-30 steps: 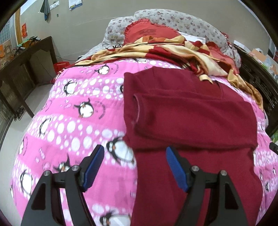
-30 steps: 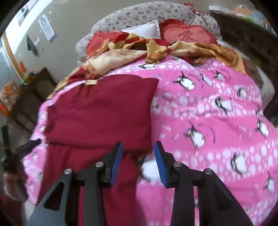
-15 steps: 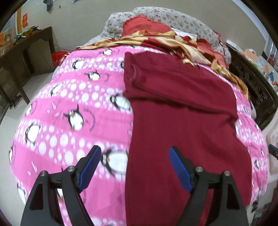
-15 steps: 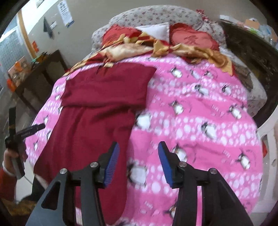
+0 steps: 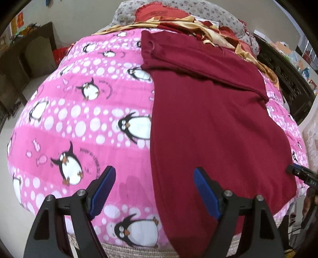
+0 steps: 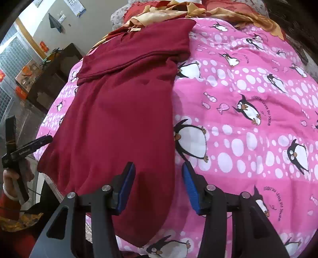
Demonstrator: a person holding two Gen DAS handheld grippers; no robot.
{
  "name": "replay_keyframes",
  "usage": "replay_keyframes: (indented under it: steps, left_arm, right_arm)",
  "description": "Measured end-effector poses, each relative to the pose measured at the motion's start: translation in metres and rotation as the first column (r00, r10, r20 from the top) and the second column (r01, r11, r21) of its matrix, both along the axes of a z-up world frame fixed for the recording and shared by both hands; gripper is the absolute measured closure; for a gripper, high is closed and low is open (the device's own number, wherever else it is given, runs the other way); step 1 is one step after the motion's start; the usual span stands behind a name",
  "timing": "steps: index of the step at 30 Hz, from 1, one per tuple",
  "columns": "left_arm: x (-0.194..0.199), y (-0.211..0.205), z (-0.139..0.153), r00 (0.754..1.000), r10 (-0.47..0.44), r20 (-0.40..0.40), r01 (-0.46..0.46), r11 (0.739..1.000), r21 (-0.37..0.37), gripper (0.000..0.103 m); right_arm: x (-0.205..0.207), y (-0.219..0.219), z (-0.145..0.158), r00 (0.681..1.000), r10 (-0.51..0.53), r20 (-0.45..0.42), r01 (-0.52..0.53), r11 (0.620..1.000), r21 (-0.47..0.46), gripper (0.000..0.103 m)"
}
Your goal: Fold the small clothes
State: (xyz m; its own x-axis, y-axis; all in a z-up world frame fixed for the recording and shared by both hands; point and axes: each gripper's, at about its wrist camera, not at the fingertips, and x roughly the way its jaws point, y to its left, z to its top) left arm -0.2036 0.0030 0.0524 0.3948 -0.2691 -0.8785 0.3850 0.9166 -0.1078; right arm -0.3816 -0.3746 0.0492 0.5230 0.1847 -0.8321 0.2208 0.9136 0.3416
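Observation:
A dark red garment [image 5: 210, 119] lies flat on the pink penguin quilt [image 5: 79, 111], its far part folded over into a band and its near hem hanging over the bed's front edge. My left gripper [image 5: 155, 190] is open and empty, hovering over the garment's near left edge. In the right wrist view the garment [image 6: 123, 119] lies at the left, and my right gripper [image 6: 159, 186] is open and empty over its near right edge. The left gripper's tool also shows in the right wrist view [image 6: 25, 148], beyond the bed's left side.
A red and gold blanket [image 5: 198, 23] and pillows [image 5: 165, 12] pile at the head of the bed. A dark wooden desk [image 5: 25, 51] stands at the left. Dark carved furniture [image 5: 286, 79] stands at the right. The bed's woven edge [image 5: 123, 250] runs along the near side.
Both grippers have pulled back toward the foot of the bed, so the garment's lower hem is now in view. Both stayed open; the right one opened a little wider.

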Motion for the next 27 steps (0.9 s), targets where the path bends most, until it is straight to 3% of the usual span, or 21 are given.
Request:
replay_keyframes:
  steps: [7, 9, 11, 12, 13, 14, 15, 16, 22, 27]
  left_arm:
    - [-0.009, -0.011, -0.013, 0.997, -0.043, -0.069, 0.044, 0.999, 0.014, 0.020]
    - [-0.012, -0.015, -0.019, 0.993, -0.065, -0.104, 0.064, 0.998, -0.006, 0.032]
    - [-0.013, -0.019, -0.024, 0.990, -0.073, -0.117, 0.073, 0.997, -0.008, 0.060]
    - [-0.012, -0.020, -0.025, 0.993, -0.069, -0.101, 0.069, 0.998, -0.001, 0.066]
    - [-0.011, -0.020, -0.024, 0.992, -0.072, -0.100, 0.071, 0.997, -0.011, 0.085]
    - [-0.010, -0.020, -0.023, 0.991, -0.077, -0.114, 0.074, 0.997, -0.028, 0.095]
    - [-0.008, -0.017, -0.021, 0.990, -0.075, -0.122, 0.070, 0.997, -0.044, 0.095]
    - [-0.007, -0.015, -0.016, 0.990, -0.075, -0.120, 0.069, 0.996, -0.053, 0.096]
    - [-0.021, 0.006, 0.028, 0.993, -0.107, -0.047, 0.102, 0.990, -0.102, 0.097]
    - [-0.023, 0.017, 0.010, 0.994, -0.082, -0.071, 0.079, 0.996, -0.051, 0.097]
  right_arm:
    - [-0.007, -0.001, 0.000, 1.000, 0.009, -0.003, -0.009, 1.000, 0.023, 0.028]
    - [-0.007, 0.000, -0.002, 1.000, 0.012, -0.007, -0.012, 1.000, 0.026, 0.028]
    - [-0.009, 0.002, -0.005, 1.000, 0.012, -0.002, -0.012, 1.000, 0.024, 0.028]
    - [-0.009, 0.003, -0.005, 1.000, 0.011, 0.005, -0.011, 1.000, 0.011, 0.029]
    - [-0.009, 0.005, -0.005, 1.000, 0.014, 0.009, -0.014, 1.000, -0.008, 0.037]
    - [-0.009, 0.007, -0.003, 1.000, 0.023, 0.009, -0.023, 0.999, -0.037, 0.046]
    - [-0.009, 0.007, 0.001, 0.999, 0.035, 0.021, -0.035, 0.999, -0.037, 0.054]
    - [-0.011, 0.005, 0.006, 0.998, 0.039, 0.042, -0.039, 0.999, 0.000, 0.068]
    - [-0.031, 0.003, 0.044, 0.987, 0.080, 0.142, -0.092, 0.993, 0.078, 0.069]
    - [-0.029, 0.017, 0.018, 0.992, 0.116, 0.044, -0.118, 0.993, 0.030, 0.069]
